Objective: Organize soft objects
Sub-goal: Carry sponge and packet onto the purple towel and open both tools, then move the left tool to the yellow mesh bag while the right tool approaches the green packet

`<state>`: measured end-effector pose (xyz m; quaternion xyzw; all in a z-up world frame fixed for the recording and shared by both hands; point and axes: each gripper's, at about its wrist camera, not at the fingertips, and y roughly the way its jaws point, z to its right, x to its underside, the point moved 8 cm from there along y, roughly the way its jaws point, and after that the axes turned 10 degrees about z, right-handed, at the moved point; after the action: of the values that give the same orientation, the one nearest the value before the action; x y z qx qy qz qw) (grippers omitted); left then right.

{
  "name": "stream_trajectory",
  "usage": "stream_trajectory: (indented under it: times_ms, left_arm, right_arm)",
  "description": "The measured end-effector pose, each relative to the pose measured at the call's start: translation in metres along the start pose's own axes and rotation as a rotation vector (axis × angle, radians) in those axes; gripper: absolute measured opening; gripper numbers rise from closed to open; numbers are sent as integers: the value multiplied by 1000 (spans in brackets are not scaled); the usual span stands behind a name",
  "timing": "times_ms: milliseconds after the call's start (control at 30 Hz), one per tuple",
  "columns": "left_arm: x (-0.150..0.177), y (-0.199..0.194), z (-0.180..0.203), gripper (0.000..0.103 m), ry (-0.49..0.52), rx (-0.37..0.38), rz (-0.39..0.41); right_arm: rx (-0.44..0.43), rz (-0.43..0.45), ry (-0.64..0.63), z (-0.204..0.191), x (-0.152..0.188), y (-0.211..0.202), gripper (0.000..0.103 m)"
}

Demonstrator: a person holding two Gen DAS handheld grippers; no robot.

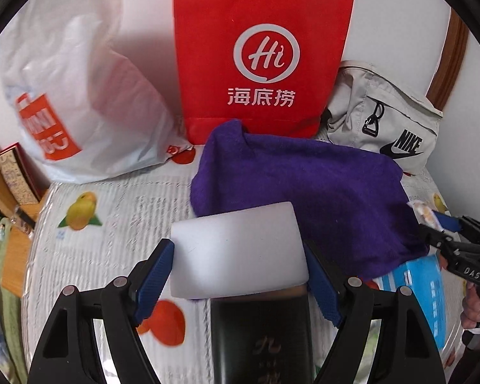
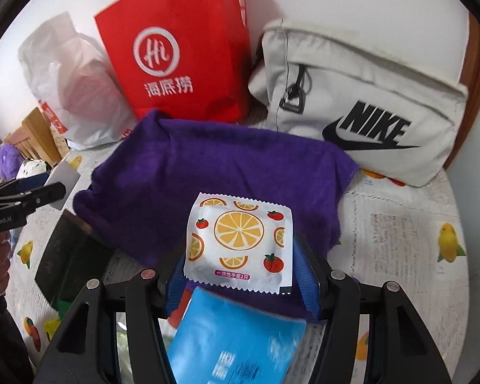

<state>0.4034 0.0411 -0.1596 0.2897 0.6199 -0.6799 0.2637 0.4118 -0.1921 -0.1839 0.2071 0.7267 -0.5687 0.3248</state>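
- While our left claw [image 1: 238,272] grips a white sponge block [image 1: 236,249] between its blue pads [image 1: 155,280], the block is held above the worktop [image 1: 112,224], in front of the near edge of a purple towel [image 1: 304,185].
- Below the block, in the left wrist view, we see a dark box with gold lettering [image 1: 262,339] lying on the fruit-printed cloth of the worktop.
- Our right claw [image 2: 240,272] is closed on a small sachet printed with oranges and tomatoes [image 2: 240,240], which is pinched by its sides and hangs over the purple towel [image 2: 224,166].
- Just under the sachet lies a blue packet [image 2: 236,342], blurred in the right wrist view; its near end reaches between the claw's arms.
- In the left wrist view, the right claw [image 1: 432,220] shows at the right edge, holding the sachet [image 1: 424,212] over the towel's right end, with the blue packet [image 1: 416,288] beneath it.
- In the right wrist view, the left claw [image 2: 48,185] shows at the left edge with the white block [image 2: 62,180] in it.
- Behind the towel a white plastic bag [image 1: 80,96], a red paper bag [image 1: 259,57] and a pale grey sports bag [image 1: 384,118] stand against the wall, left to right.
- The towel's far corner touches the foot of the red bag.
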Motion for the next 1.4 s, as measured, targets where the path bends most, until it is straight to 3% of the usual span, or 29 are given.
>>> stream_trajectory:
  times_ms: [400,800,933,1000,1033,1400]
  left_arm:
    - [-27,68,15,78,-5,50,-65]
    - [-45,123,29,80,37,32,-94]
    - [-47,130,31,81,19,49,-98]
    - [-49,130,31,84,-3,67,-86]
    - [-49,131,31,86,-10,67,-90]
    - [-45,123,16,88,-5,5,-119]
  right_arm:
    - [-4,-131,10,13,13,44,59]
    - [-9,-166,7,17,15,58,61]
    - [-9,-173,22,20,16,62,67]
    - [2,-168,20,22,15,62,80]
    - [5,-164,18,21,13,64,81]
    - [8,-161,9,14,12,57,82]
